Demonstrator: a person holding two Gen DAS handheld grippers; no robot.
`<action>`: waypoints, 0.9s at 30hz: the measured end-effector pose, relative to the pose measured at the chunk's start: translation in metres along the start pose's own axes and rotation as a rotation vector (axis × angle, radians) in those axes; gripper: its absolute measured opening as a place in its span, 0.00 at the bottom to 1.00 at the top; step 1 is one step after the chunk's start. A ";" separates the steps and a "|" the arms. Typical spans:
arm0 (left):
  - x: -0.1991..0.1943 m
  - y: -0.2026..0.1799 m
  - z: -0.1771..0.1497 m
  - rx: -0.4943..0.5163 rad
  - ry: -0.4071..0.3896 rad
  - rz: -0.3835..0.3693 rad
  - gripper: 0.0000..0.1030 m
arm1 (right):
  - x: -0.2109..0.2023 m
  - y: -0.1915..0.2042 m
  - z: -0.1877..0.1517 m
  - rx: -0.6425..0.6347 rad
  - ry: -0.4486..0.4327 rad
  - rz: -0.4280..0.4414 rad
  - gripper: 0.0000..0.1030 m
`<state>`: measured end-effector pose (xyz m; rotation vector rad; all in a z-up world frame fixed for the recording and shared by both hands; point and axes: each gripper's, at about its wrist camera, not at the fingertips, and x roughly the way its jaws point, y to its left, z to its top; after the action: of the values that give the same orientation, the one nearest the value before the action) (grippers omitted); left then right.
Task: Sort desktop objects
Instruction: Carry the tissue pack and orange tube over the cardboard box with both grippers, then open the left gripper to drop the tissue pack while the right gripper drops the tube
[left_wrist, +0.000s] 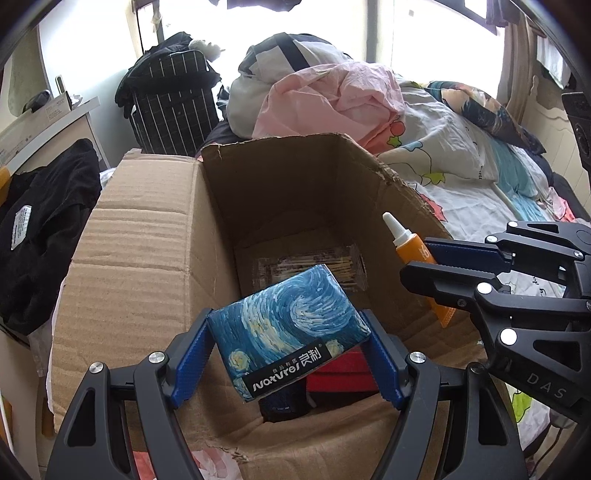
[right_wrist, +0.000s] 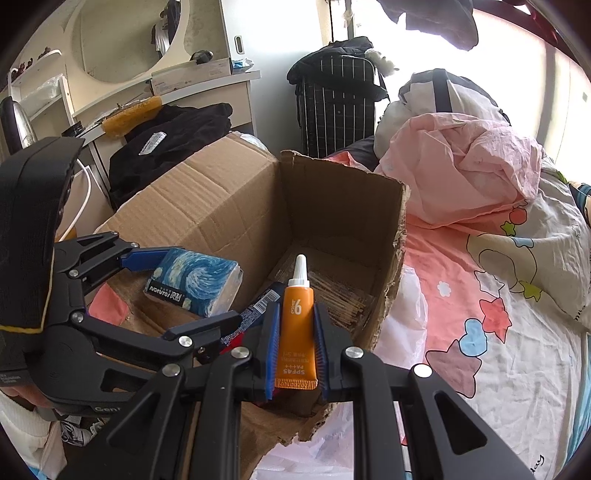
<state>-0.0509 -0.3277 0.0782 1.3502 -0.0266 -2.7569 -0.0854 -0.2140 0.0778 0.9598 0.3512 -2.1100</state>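
My left gripper (left_wrist: 288, 325) is shut on a blue starry-night tissue pack (left_wrist: 291, 332) and holds it over the open cardboard box (left_wrist: 140, 236). My right gripper (right_wrist: 295, 314) is shut on an orange sunscreen tube (right_wrist: 297, 325) with a white nozzle, held upright above the box's near right corner. The tube also shows in the left wrist view (left_wrist: 410, 251), and the tissue pack shows in the right wrist view (right_wrist: 195, 282). Inside the box lie a bundle of wooden sticks (left_wrist: 332, 267), a red item (left_wrist: 343, 373) and a dark blue item (left_wrist: 284, 404).
The box (right_wrist: 332, 206) sits on a bed with a cartoon-print sheet (right_wrist: 498, 314) and a pink crumpled cloth (right_wrist: 461, 162). Black clothing (left_wrist: 44, 229) lies to the left by a white dresser (right_wrist: 207, 88). A black striped bag (left_wrist: 173, 107) stands behind.
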 end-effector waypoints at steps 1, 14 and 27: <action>0.001 0.000 0.000 0.003 -0.001 0.005 0.75 | 0.001 -0.001 0.000 0.001 0.001 0.000 0.16; 0.010 -0.002 0.003 0.025 -0.001 0.019 0.75 | 0.014 -0.008 0.002 0.006 0.015 -0.005 0.16; 0.013 -0.006 0.001 0.036 0.019 0.009 0.76 | 0.015 -0.006 0.000 0.000 0.019 -0.018 0.16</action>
<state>-0.0596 -0.3222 0.0684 1.3813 -0.0809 -2.7493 -0.0963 -0.2178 0.0668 0.9805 0.3707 -2.1188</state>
